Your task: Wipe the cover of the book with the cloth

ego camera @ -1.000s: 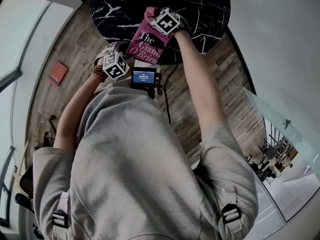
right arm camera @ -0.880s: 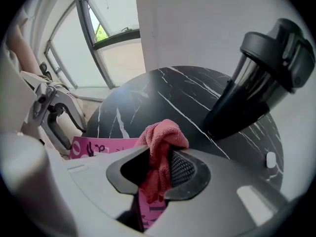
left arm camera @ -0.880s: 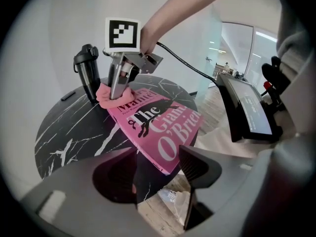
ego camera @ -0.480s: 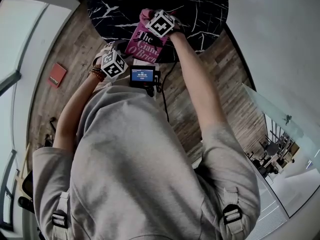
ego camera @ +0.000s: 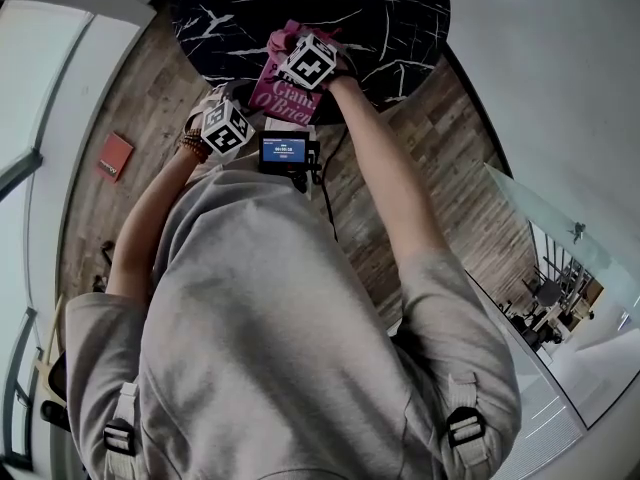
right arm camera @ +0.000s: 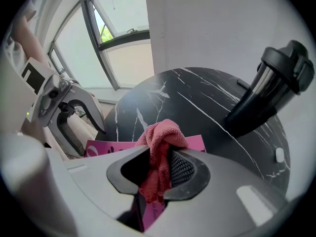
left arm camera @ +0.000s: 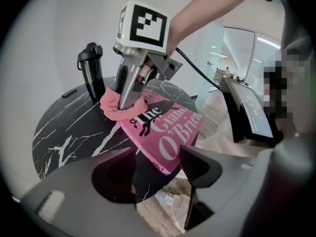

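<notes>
The right gripper (right arm camera: 160,176) has its jaws clamped narrow on a pink cloth (right arm camera: 161,141). The cloth bunches up above the jaws and hangs down between them. In the left gripper view this gripper stands upper left of centre, pointing steeply down, and holds the cloth on the far end of the book (left arm camera: 165,127).

The book is pink, with white and black lettering on its cover. It lies flat on the round black table (left arm camera: 59,132) with white veins, at the table's near edge. Its near corner sticks out past the rim, over the wooden floor (ego camera: 450,138).

The left gripper (left arm camera: 155,158) fills the bottom of its own view with its jaws spread wide. The book's overhanging corner sits in the gap between them, and neither pad is seen pressing on it.

In the head view both grippers show near the top centre. The left one is lower and further left, just off the table's edge, and the right one is over the book.

A black bottle (left arm camera: 91,75) with a lid stands upright on the far side of the table, apart from the book. In the head view a small lit screen (ego camera: 287,151) sits just below the book. A flat red thing (ego camera: 113,156) lies on the floor at the left.
</notes>
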A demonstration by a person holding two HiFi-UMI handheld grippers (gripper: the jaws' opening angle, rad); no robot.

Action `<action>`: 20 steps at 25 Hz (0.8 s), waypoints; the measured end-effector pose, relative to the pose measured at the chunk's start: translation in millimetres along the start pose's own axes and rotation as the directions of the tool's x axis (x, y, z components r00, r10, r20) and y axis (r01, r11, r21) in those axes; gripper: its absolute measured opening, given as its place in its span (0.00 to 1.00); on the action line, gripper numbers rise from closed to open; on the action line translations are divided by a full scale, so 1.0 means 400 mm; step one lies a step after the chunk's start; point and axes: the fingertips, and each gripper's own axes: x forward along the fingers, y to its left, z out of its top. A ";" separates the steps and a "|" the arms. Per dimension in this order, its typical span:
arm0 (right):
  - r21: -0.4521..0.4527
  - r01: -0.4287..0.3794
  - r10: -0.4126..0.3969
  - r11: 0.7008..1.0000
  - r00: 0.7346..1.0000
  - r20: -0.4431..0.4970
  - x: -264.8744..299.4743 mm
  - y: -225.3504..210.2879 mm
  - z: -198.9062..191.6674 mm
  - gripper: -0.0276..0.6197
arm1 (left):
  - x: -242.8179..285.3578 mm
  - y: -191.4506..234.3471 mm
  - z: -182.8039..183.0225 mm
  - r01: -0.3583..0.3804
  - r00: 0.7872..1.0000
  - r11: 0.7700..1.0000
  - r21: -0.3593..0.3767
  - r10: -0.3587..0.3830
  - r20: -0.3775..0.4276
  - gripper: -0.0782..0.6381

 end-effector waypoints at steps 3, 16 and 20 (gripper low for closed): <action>-0.008 -0.008 0.008 1.000 1.000 0.002 0.001 0.020 -0.001 0.20 | 0.000 0.002 0.004 -0.004 1.000 1.000 0.020 0.004 0.005 0.51; -0.036 -0.043 0.044 0.998 0.999 0.015 0.001 0.123 -0.004 0.20 | -0.001 0.002 0.002 -0.013 1.000 1.000 0.019 0.013 0.008 0.52; -0.049 -0.061 0.061 0.997 0.998 0.013 0.004 0.160 -0.010 0.20 | -0.002 0.005 0.003 -0.024 1.000 0.999 0.024 0.024 0.010 0.52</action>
